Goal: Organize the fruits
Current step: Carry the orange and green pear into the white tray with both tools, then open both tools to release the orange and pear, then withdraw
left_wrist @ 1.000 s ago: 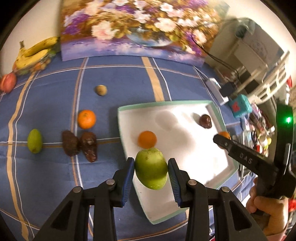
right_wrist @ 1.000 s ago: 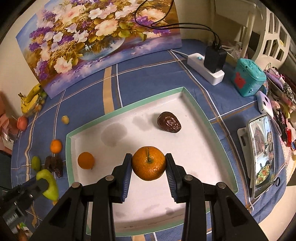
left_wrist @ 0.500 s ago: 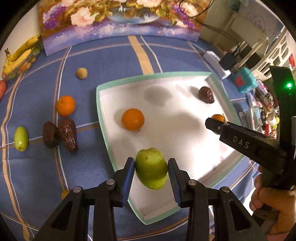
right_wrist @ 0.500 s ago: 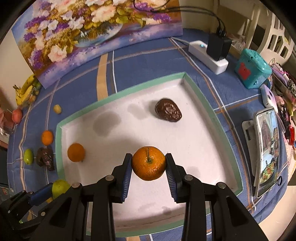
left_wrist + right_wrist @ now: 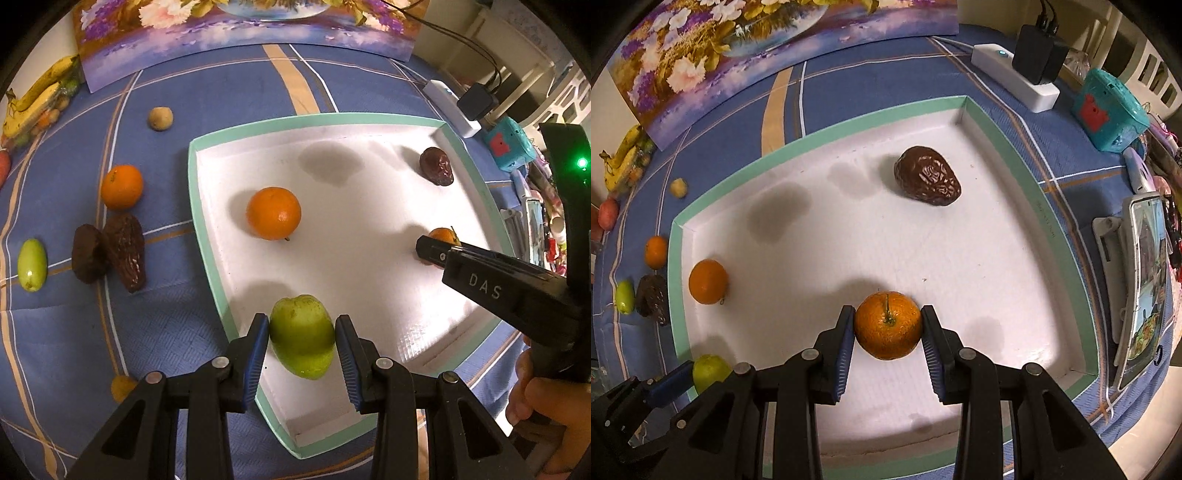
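Your two wrist cameras look steeply down, close over the tray [image 5: 207,236], left from its near-left corner, right mid-front, both sharing its white floor [image 5: 979,258].

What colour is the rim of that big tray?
Mint green rim around a white inside, clearest in the right wrist view.

In the left wrist view, the right tool [image 5: 439,248] covered most of the stemmed orange [image 5: 443,235] it held, leaving only a sliver showing. A small orange fruit [image 5: 122,387] on the bench was half hidden behind the left tool's arm. The hand [image 5: 546,413] was cut off at the picture's edge. In the right wrist view, the phone [image 5: 1147,273] screen was too blurred to read.
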A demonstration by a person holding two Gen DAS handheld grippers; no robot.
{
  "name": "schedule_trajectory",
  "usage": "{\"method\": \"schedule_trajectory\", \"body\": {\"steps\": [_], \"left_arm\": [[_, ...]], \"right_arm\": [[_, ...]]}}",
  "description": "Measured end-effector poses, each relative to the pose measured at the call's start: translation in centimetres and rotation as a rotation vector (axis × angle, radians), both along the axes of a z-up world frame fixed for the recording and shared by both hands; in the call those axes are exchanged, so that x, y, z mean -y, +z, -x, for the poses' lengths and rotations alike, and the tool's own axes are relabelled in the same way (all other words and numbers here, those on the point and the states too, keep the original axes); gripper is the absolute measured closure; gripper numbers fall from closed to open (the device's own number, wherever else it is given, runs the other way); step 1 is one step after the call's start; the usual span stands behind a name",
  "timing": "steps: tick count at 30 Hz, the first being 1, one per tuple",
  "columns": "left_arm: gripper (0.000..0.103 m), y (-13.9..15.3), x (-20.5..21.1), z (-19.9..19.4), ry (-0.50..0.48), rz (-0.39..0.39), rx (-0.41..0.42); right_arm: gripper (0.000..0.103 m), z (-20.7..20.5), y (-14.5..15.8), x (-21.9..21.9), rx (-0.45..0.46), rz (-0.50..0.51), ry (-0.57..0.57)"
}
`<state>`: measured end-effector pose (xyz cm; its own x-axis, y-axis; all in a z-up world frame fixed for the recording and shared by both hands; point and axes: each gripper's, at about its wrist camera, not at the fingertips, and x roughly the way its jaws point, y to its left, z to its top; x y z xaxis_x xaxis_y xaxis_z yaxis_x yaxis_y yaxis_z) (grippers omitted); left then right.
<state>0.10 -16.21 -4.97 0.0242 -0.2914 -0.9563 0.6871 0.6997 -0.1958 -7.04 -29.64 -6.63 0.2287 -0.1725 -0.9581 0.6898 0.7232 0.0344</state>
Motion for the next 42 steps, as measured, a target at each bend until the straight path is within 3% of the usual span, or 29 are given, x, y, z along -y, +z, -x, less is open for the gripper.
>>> {"method": "schedule_trajectory", "body": {"steps": [14, 16, 18, 22, 26, 29, 32, 36, 42], "left_arm": [[0.059, -0.1, 0.4, -0.2, 0.008, -0.002, 0.001], [0.051, 0.1, 0.3, -0.3, 0.015, 0.003, 0.004], [0.049, 0.2, 0.3, -0.4, 0.019, 0.007, 0.008], [0.039, 1.0, 0.0, -0.6, 0.026, 0.019, 0.028], [0.030, 1.8, -0.6, -0.9, 0.038, 0.023, 0.059], [0.024, 2.0, -1.0, -1.4, 0.053, 0.013, 0.080], [0.018, 1.9, -1.6, -2.0, 0.084, -0.010, 0.094], [0.000, 1.6, -2.8, -3.0, 0.140, -0.039, 0.124], [0.000, 1.7, -5.9, -5.2, 0.278, -0.043, 0.189]], "right_arm": [[0.066, -0.8, -0.5, -0.2, -0.022, 0.028, 0.011], [0.061, -0.8, -0.6, -0.4, -0.027, 0.033, 0.011], [0.048, -0.7, -0.8, -0.2, -0.033, 0.035, 0.003], [0.046, -0.4, -0.8, 0.0, -0.025, 0.032, -0.004], [0.031, 0.0, -0.4, 0.3, -0.023, 0.043, -0.006], [0.030, 0.1, -0.1, 0.3, -0.015, 0.048, -0.003], [0.014, -0.1, 0.3, 0.5, -0.009, 0.058, 0.000], [0.012, -0.1, 0.9, 0.5, 0.001, 0.076, 0.000], [0.011, -0.5, 2.0, -0.2, 0.029, 0.113, 0.021]]}}
